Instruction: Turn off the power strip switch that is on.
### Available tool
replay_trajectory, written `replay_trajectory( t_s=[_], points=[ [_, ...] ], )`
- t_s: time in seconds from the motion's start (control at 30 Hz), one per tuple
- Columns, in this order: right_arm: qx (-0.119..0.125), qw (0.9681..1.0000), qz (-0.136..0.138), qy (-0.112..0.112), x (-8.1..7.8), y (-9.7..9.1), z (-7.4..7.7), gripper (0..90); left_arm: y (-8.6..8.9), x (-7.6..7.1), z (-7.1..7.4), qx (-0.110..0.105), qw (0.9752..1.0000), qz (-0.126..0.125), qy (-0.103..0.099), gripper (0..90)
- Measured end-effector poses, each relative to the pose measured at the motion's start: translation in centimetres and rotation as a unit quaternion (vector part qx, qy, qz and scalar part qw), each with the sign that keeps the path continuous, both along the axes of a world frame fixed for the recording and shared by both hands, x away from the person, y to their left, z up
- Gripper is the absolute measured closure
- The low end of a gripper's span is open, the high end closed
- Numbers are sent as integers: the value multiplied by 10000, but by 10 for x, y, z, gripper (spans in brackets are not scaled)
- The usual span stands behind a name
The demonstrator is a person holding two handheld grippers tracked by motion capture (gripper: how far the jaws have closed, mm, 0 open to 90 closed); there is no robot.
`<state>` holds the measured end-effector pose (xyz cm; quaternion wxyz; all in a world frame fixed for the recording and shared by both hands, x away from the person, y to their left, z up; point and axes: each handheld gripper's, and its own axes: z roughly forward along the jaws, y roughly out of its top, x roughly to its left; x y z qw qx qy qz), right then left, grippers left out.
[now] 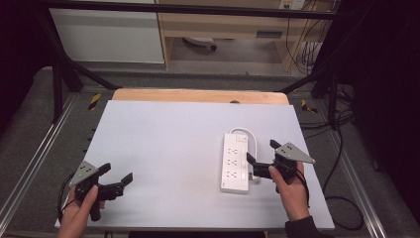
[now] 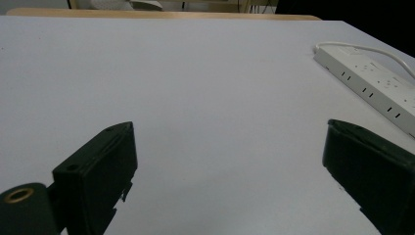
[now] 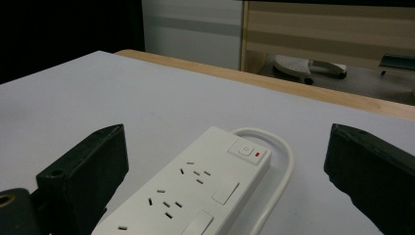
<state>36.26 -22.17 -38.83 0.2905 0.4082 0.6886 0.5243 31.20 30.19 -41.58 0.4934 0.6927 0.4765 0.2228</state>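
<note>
left gripper [image 1: 117,176] sits at abt 7 o'clock of the table [image 1: 163,148], jaws wide w/ nothing between, well apart from the work. right gripper [image 1: 261,152] at abt 4 o'clock, jaws wide too, just beside the white power strip [image 1: 236,161], which lies flat at 3 o'clock w/ its cord [image 1: 253,141] looping at the far end. risk: strip's smooth & light, so closing off-centre could skid or twist it, & the cord loop may snag a jaw.

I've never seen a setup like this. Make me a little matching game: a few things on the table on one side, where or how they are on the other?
Things:
1. power strip
2. left gripper
3. right gripper
4. white cable

States:
A. open, over bare table surface
B. loops at the strip's far end
C. open, beside the strip's right edge
D. lies flat, sockets up

Pairs: 1-D, 2-A, 3-C, 4-B
</note>
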Motion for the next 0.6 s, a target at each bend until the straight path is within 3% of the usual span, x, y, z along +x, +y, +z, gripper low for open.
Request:
replay_trajectory(
  t_s=[0.6],
  points=[
    [77, 9999, 32, -67, -8, -18, 10, 45, 0, 0, 0, 2, 10000, -4, 1, 60]
  ],
)
